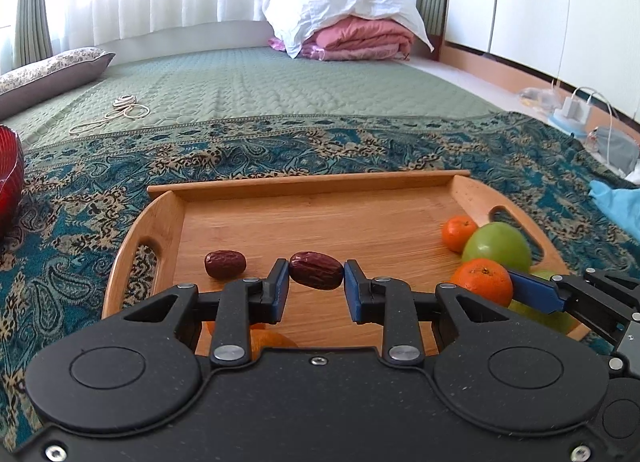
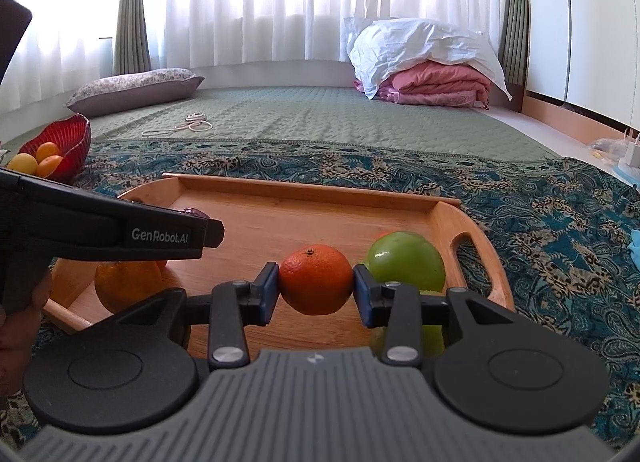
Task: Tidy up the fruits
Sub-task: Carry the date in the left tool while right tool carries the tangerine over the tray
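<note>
Orange and dimpled, the tangerine [image 2: 315, 280] sits dead centre in the right wrist view, squeezed across its widest part between the blue pads [image 2: 269, 290] of the right gripper [image 2: 315, 286]. Both pads touch the peel, so that gripper is closed on it; whether the fruit is lifted off the wooden tray [image 2: 304, 189] or resting on it I cannot tell. I judge it light and a little soft, with a grippy skin. Taking it across the middle suits it, but a hard squeeze would bruise it.

Just right of it in that frame is a green apple [image 2: 408, 262], smooth, firmer and heavier by the look of it, and likelier to slip. At lower left of the frame a larger orange [image 2: 128, 282] sits half hidden under the other tool.

In the left wrist view, the left gripper [image 1: 316, 272] has narrowed around a wrinkled red date [image 1: 316, 270] at centre frame, gripping it end to end with both pads [image 1: 280, 282] against it. It looks very light, leathery and small, easy to pop out sideways unless the pinch stays centred. A second date [image 1: 225, 264] lies apart to its left on the tray floor, and a smaller tangerine [image 1: 458, 233] sits at centre right beside the apple.

A red bowl [image 2: 76, 141] at the left edge of the right wrist view already holds citrus, and I guess it is where the fruit goes.
</note>
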A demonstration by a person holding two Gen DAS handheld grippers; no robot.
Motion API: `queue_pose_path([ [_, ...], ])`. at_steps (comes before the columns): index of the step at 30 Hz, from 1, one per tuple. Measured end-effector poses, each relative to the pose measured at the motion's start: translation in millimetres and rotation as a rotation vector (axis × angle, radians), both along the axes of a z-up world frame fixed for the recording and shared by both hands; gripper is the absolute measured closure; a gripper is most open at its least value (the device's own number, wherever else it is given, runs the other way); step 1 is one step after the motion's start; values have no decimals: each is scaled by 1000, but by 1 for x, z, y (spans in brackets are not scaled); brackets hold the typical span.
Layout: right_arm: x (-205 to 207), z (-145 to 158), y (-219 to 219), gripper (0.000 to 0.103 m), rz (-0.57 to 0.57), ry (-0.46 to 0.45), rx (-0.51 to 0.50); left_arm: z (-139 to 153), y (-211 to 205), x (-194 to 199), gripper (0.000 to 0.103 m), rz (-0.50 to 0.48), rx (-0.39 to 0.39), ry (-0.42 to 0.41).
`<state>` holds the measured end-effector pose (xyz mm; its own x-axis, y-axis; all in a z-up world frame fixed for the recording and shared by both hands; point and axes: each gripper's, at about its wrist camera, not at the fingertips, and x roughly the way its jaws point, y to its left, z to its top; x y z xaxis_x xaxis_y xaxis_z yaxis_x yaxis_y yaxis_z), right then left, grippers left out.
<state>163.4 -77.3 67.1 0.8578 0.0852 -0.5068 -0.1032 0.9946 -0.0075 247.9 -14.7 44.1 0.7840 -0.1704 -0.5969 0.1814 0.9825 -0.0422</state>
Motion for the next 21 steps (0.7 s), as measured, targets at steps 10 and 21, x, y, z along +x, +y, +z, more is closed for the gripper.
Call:
queue_pose_path([
  [10, 9, -5, 2, 58, -10, 4, -12, -10, -4, 11, 75, 0, 8, 25],
  [21, 37, -1, 1, 58, 28, 69, -28, -13, 1, 19, 75, 13, -26, 41],
])
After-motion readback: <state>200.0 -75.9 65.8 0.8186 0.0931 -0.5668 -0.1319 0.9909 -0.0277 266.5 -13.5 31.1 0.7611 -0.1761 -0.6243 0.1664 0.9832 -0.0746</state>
